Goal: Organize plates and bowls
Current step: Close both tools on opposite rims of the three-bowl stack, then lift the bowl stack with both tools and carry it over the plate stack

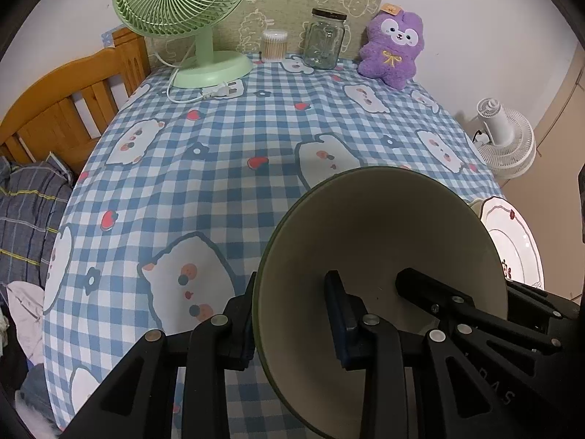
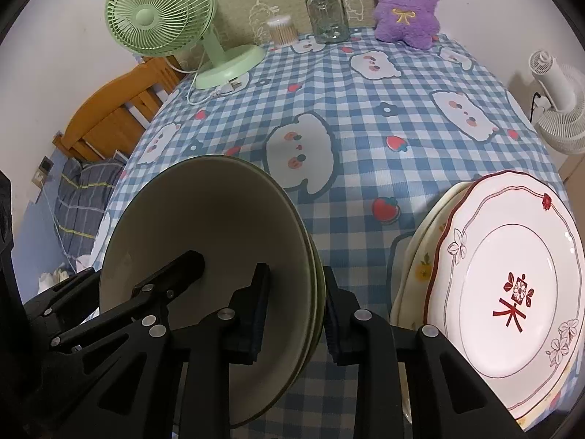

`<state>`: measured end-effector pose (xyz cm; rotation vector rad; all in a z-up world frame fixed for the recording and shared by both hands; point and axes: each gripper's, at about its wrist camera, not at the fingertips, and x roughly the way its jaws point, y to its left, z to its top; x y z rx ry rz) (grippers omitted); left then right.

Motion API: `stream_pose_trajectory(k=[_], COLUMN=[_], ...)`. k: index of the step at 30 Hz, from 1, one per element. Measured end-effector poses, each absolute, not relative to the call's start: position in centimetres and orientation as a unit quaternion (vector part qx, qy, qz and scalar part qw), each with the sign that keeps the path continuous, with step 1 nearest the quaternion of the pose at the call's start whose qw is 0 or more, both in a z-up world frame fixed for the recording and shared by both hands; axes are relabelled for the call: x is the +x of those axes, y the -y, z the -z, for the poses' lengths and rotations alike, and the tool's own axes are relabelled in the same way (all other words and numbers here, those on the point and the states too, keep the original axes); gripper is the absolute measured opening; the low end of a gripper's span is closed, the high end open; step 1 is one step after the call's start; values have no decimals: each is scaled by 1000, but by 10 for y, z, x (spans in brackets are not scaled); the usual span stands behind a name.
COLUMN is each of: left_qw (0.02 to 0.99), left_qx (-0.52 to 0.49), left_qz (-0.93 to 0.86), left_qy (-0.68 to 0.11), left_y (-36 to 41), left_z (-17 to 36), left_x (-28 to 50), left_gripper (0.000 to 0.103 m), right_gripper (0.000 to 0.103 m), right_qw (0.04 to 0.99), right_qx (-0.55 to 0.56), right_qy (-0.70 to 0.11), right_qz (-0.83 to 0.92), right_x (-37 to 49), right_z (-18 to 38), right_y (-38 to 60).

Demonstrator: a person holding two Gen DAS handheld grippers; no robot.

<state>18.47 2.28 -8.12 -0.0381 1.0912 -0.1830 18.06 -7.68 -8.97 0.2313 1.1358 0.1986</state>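
Note:
A green bowl (image 1: pixel 365 226) with a cream inside fills the lower middle of both views. In the right wrist view it (image 2: pixel 204 212) shows layered rims, so it looks like nested bowls. My left gripper (image 1: pixel 292 292) is shut on its left rim, one finger outside and one inside. My right gripper (image 2: pixel 295 274) is shut on the opposite rim in the same way. Each view shows the other gripper's finger reaching into the bowl. To the right, a white plate (image 2: pixel 512 292) with a red edge lies on a cream flowered plate (image 2: pixel 420 267).
The table wears a blue checked cloth (image 1: pixel 226 190). Along its far edge stand a green fan (image 1: pixel 182 3) with its cord, a cotton swab tub (image 1: pixel 273 45), a glass jar (image 1: pixel 325 40) and a purple plush toy (image 1: pixel 393 47). A wooden bed frame (image 1: pixel 73 102) is left, a white fan (image 1: pixel 508 142) right.

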Motion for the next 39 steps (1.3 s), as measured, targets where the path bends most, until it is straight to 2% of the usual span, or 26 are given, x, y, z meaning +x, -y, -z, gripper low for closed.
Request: stream_pose_trajectory(k=[21,24,27,31,34,37,39], left_qw=[857,859,853,854,855,855,855], left_qx=[-25,-25,-31,-37,-41,-40,-35], left_qz=[87,88,98,99,96,104,103], left_qy=[-507,-503,-511,-509,-508,-506,-507], left_y=[-25,-26,-28,-30,-29,-26,-24], left_z=[82,83,87,88,88,88,88], left_x=[181,178,176,175,175,174,174], left_gripper=[30,33,41,45,45,34,34], right_gripper=[31,32,33,40,40,40,36], right_qw=[835,838,836,836,835,835,835], right_qx=[111,113,125,146,152,153,152], right_qy=[-532,-526,-526,-522,-521,-521,-520], right_qz=[-88,-90,-92,-89,-88,-87,-90], right_x=[177,177,177,174,174,175,175], right_z=[89,91,93,95,96,97,97], right_y=[75,77,82,88,89,88,87])
